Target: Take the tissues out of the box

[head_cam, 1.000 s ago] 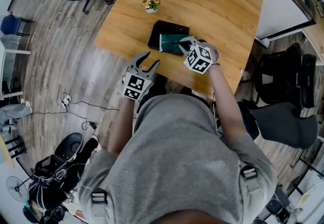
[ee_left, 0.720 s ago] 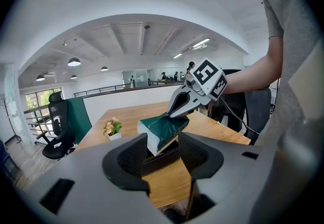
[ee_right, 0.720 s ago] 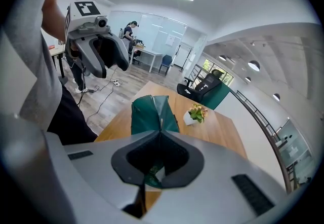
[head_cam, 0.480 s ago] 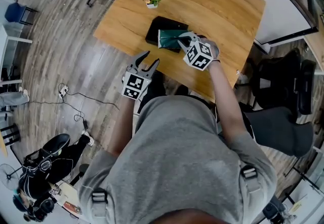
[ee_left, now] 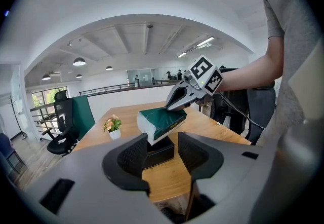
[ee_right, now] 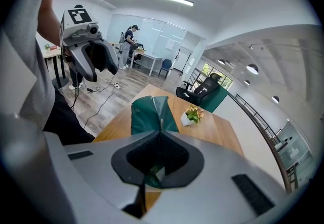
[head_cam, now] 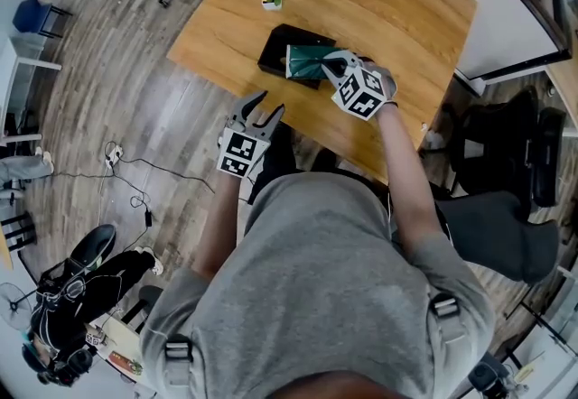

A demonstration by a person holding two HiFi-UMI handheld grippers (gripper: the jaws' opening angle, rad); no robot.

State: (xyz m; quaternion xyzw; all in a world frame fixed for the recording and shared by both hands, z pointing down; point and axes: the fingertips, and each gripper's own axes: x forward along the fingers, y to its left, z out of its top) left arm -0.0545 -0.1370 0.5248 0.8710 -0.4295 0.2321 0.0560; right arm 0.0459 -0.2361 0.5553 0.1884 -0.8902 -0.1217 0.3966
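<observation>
Your outstretched right gripper clamps the green tissue pack above the black box. Your left gripper hovers nearer you, jaws apart, empty.

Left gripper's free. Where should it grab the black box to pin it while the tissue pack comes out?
Probably the black box by its bare end wall, the end away from the right gripper. The green tissue pack tilts up at that gripper's end, leaving this rim exposed. Bring the open left gripper in from the table's near edge, jaws straddling the wall.
</observation>
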